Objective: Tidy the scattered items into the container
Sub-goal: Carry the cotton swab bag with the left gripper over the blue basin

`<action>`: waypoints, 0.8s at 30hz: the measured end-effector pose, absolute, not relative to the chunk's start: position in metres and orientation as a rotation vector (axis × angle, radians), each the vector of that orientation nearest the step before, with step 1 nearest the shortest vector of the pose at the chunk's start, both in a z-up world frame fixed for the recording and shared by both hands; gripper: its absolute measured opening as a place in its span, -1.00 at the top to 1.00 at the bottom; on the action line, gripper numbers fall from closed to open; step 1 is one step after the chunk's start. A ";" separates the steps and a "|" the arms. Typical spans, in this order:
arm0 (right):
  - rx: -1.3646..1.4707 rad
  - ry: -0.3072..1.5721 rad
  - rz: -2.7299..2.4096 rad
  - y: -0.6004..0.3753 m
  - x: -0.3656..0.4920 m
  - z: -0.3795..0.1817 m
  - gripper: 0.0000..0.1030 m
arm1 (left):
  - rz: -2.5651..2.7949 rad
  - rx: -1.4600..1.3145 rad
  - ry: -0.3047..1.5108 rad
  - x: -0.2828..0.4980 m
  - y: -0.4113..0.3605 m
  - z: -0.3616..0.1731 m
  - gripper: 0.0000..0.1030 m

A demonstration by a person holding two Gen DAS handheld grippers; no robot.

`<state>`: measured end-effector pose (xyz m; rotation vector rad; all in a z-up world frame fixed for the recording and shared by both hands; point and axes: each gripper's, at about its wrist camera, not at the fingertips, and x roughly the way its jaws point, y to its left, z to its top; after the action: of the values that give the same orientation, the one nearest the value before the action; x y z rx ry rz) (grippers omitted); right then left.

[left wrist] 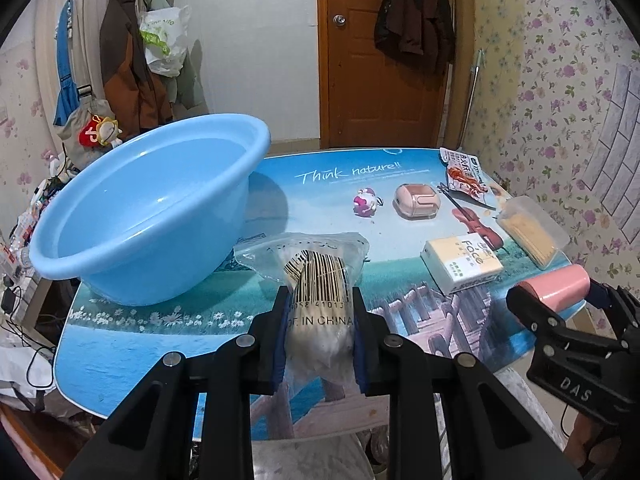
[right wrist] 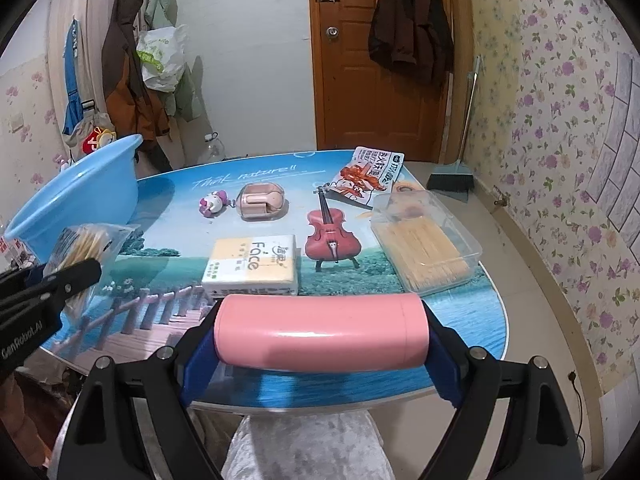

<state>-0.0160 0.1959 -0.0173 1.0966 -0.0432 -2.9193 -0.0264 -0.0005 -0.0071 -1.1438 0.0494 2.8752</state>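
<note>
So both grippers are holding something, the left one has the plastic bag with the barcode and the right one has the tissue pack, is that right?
Not quite. The right gripper holds the pink cylinder sideways across its fingers; the tissue pack lies on the table, as the right wrist view shows. The left gripper does hold the plastic bag.

a lived-in room of a home. floral wallpaper [right wrist: 560, 92] covers the side walls; a panelled wooden door [right wrist: 352, 60] with a round knob closes the far wall, a dark jacket [right wrist: 408, 28] hung on it. more coats [left wrist: 128, 60] and a plastic carrier bag [left wrist: 164, 36] hang at the left. a broom with dustpan [right wrist: 452, 180] leans in the corner beyond the far right edge of the picture-printed tabletop [right wrist: 360, 280].
</note>
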 end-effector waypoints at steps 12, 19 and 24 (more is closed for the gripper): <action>1.051 -0.061 -2.930 0.183 0.011 0.005 -0.72 | 2.919 -1.081 0.016 -0.002 -0.016 0.010 0.52; 1.017 -0.075 -2.928 0.176 0.022 0.013 -0.72 | 2.928 -1.068 0.001 0.005 -0.022 0.014 0.52; 1.028 -0.100 -2.910 0.176 0.021 0.012 -0.72 | 2.933 -1.068 -0.001 0.003 -0.023 0.016 0.52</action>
<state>0.0212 0.1755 0.0123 1.0282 -0.0999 -2.9097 0.0034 -0.0230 0.0158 -1.0675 -0.0013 2.9328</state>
